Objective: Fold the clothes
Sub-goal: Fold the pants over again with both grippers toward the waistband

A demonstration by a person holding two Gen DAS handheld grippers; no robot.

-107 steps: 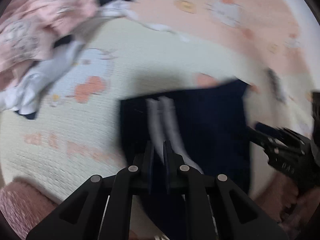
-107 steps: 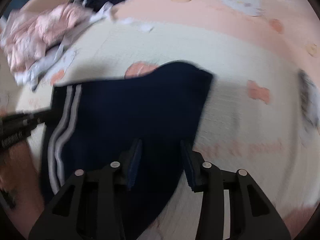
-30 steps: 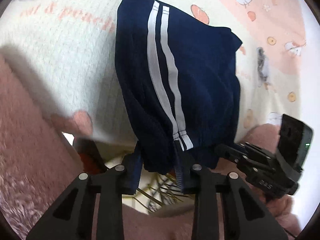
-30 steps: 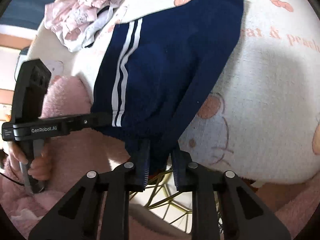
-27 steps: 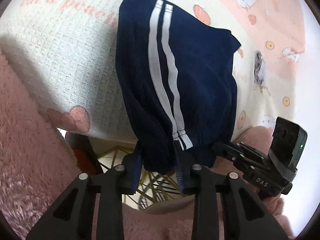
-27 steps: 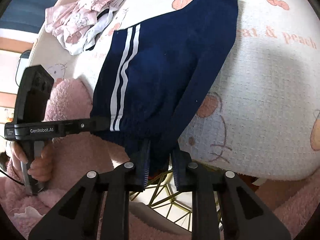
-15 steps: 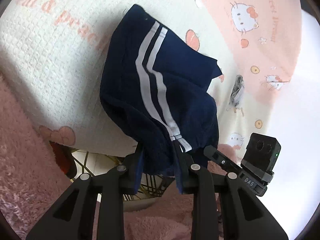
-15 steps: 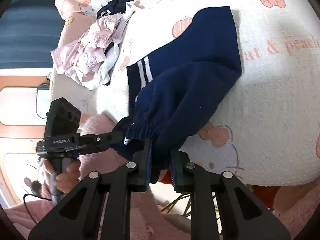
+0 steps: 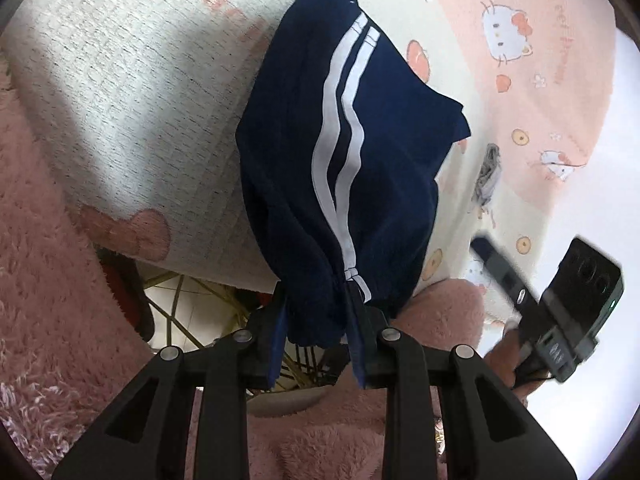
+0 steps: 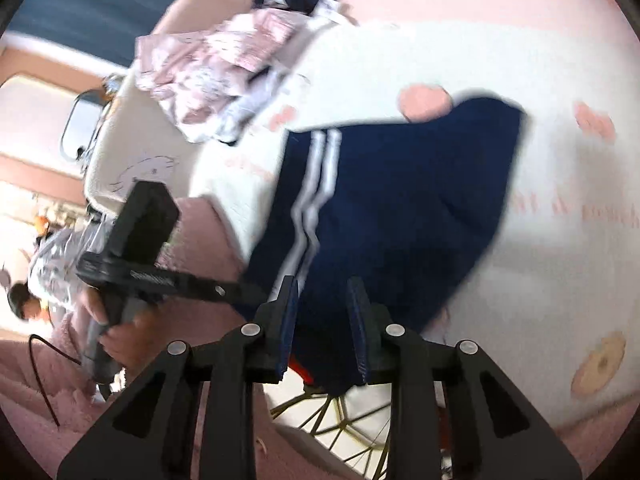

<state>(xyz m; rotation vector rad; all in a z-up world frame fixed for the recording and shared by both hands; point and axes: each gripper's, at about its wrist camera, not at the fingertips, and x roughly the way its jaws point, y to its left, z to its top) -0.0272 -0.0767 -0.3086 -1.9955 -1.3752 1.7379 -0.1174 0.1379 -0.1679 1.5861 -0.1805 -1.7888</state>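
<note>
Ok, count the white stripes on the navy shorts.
2. Both white stripes run side by side down the navy shorts, from the far hem to the waistband held in the left gripper. The underside is hidden.

A table covered by a cream and pink cartoon-print cloth [image 9: 132,92]. Navy shorts [image 9: 360,152] with two white side stripes lie partly on it, draping over its near edge. A heap of pink and white clothes [image 10: 224,72] sits farther back.
</note>
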